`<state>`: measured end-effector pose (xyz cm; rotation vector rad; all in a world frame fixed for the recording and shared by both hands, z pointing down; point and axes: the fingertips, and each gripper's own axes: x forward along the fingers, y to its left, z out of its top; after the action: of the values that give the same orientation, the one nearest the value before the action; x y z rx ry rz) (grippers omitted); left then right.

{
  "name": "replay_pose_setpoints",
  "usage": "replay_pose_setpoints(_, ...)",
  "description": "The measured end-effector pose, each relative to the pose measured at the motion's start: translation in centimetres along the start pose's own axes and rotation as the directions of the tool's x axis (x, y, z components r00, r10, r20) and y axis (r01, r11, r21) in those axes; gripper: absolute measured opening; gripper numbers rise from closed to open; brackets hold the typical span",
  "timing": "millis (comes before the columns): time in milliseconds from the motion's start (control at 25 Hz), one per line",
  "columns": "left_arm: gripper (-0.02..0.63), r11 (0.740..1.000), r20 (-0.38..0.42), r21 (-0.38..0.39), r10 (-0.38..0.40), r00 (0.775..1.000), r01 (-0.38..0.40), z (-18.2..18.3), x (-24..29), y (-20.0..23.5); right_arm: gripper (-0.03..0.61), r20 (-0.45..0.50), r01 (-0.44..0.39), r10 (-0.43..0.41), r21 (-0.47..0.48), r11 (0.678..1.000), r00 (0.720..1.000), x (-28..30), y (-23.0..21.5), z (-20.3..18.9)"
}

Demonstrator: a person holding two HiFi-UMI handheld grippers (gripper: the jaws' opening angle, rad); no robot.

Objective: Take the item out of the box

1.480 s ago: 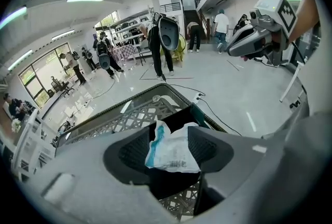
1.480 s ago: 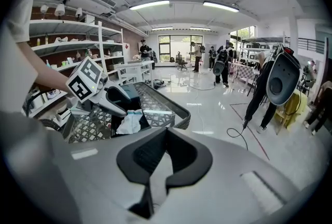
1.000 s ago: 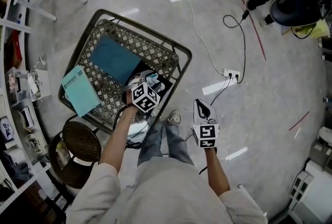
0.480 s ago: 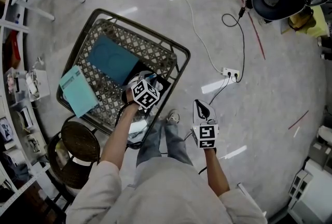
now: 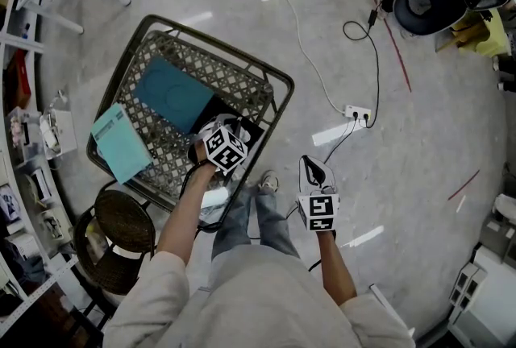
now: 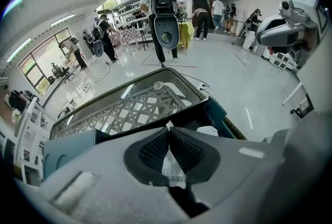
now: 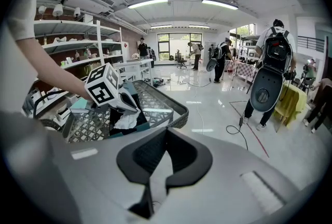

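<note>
- A wire basket (image 5: 278, 84) is sitting on the floor (image 5: 419, 177). It is holding a dark box (image 5: 256, 131) and a teal panel (image 5: 173, 93), and a pale teal booklet (image 5: 121, 143) is leaning over its left rim.
- A round stool (image 5: 125, 221) is standing just beside the basket. A power strip (image 5: 359, 113) is lying well apart on the right.
- The left hand-held gripper (image 6: 167, 132) is reaching into the box. Its jaws have just been closing and are clenching a crumpled white sheet (image 6: 171, 167), which is sitting in the box.
- The right hand-held gripper (image 7: 165, 132) is hanging over bare floor, with its jaws together on nothing.
- The head view is showing little of the sheet beneath the left hand-held gripper. The right gripper view is showing it bunching below those jaws, inside the box.
- Only the 2 gripper views are showing people (image 7: 272, 57) wearing backpacks far off.
</note>
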<state>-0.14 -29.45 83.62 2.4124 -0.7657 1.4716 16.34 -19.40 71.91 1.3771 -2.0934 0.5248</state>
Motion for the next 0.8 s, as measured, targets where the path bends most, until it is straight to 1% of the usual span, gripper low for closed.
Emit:
replay_pose_setpoints(200,0.015,1.0,0.011,0.006,0.009,1.0,-0.009,-0.2,-0.6,0.2,-0.002,-0.002,0.003,-0.003,0.003,1.0,1.0,0.1,0.0,0.1)
replay_pose_setpoints(400,0.015,0.998,0.055,-0.007,0.058,0.997,-0.058,0.2,-2.3,0.9,-0.002,0.008,0.015,-0.015,-0.007,1.0,1.0,-0.1,-0.3,0.9)
replay_pose_setpoints(480,0.015,0.997,0.076,-0.014,0.081,0.994,-0.08,0.4,-3.1,1.1,-0.002,0.007,0.006,-0.006,-0.005,1.0,1.0,-0.1,-0.1,0.7)
replay_pose_setpoints(680,0.015,0.991,0.131,-0.055,0.13,0.983,-0.124,0.3,-5.2,1.5,-0.002,0.008,-0.01,0.01,-0.008,1.0,1.0,0.0,0.5,0.7)
replay_pose_setpoints(800,0.015,0.984,0.167,-0.102,0.161,0.973,-0.145,0.3,-6.5,1.8,-0.002,0.01,-0.012,0.012,-0.01,1.0,1.0,0.0,0.7,0.8)
